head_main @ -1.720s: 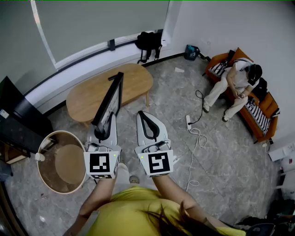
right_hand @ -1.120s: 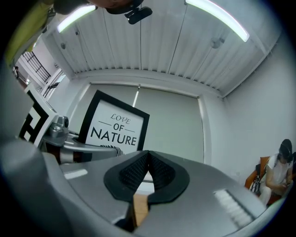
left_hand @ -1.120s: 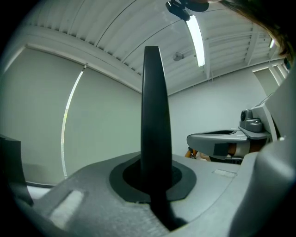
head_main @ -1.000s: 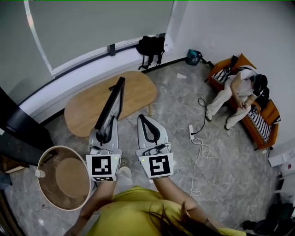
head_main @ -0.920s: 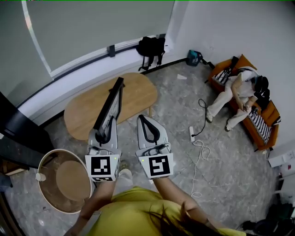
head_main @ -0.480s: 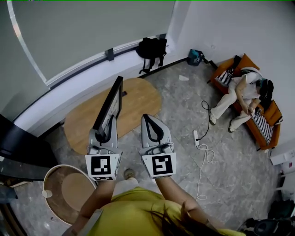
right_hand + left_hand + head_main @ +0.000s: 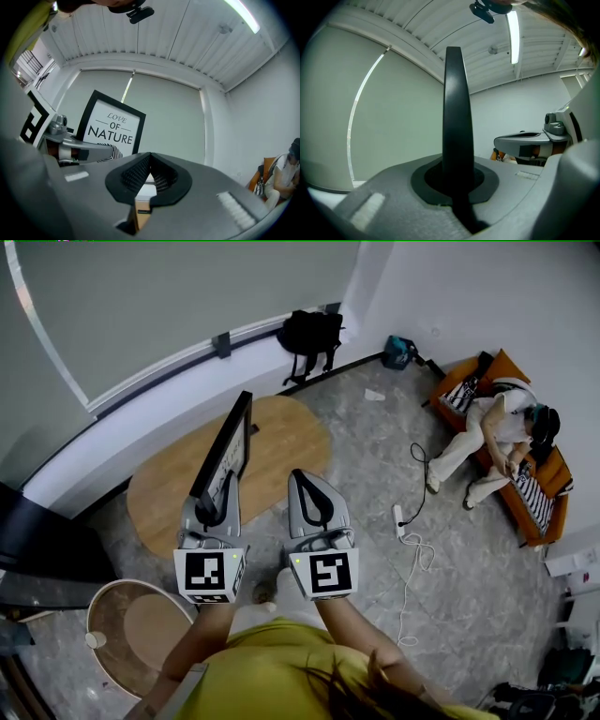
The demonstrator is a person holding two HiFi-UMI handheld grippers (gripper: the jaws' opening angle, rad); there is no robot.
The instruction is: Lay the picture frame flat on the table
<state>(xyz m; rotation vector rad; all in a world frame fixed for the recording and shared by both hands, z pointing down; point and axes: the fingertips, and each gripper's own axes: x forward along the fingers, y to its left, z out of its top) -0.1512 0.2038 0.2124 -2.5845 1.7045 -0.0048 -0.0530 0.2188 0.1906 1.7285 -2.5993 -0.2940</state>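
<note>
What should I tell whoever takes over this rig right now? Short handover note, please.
Left gripper: shut on the picture frame, holding it upright by its lower edge.
Right gripper: shut, empty, beside the left.
Wooden table: just ahead; the frame looks clear of it.
Done: frame is in hand.
Left: lower the frame, lay it flat on the table, release.

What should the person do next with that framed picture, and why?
Probably lower the picture frame toward the wooden table while tipping it over. The left tongs are shut on its bottom edge and hold it upright, with the tabletop just ahead; the right tongs are shut and empty.
</note>
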